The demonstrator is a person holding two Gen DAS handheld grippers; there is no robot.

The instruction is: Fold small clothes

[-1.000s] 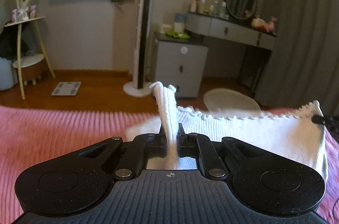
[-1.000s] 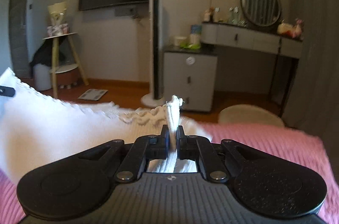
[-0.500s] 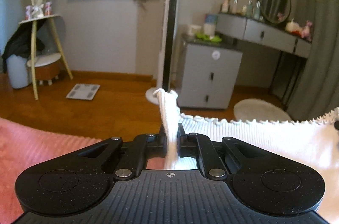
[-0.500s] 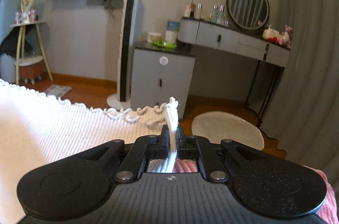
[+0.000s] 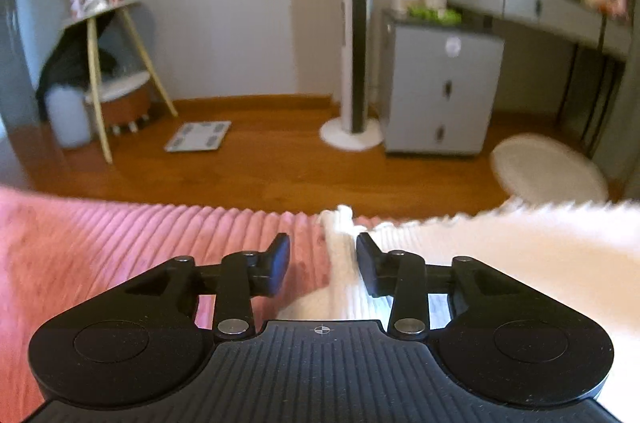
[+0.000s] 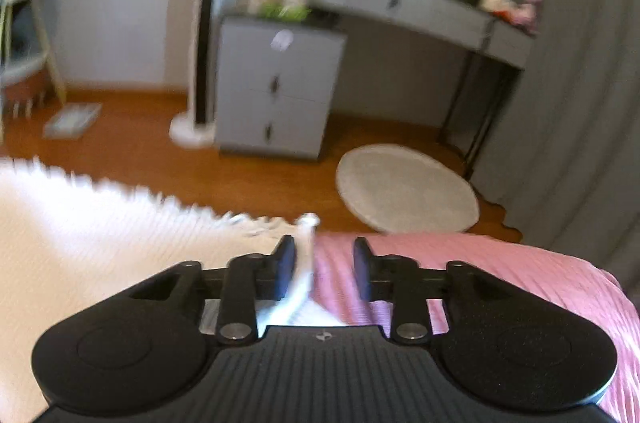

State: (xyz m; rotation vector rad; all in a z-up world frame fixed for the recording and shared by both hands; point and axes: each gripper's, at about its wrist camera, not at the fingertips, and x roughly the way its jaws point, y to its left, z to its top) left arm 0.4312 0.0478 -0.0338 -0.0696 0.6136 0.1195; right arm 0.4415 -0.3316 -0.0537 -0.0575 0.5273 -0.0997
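Note:
A white ribbed knit garment with a scalloped edge (image 5: 500,243) lies on the pink ribbed bedcover (image 5: 120,243). My left gripper (image 5: 322,265) is open; the garment's left corner stands between its fingers, against the right one. In the right wrist view the garment (image 6: 100,243) spreads to the left on the bedcover (image 6: 500,275). My right gripper (image 6: 322,269) is open, with the garment's right corner beside its left finger. Both views are motion-blurred.
Beyond the bed edge is a wooden floor with a round cream rug (image 6: 406,189), a grey drawer cabinet (image 5: 438,91), a tower fan (image 5: 354,23), a bathroom scale (image 5: 200,136), a wooden side table (image 5: 104,63) and a grey vanity desk (image 6: 420,7).
Both grippers have opened and let go of the garment corners they were pinching. Both have come down toward the bed, and the garment now rests on the bedcover.

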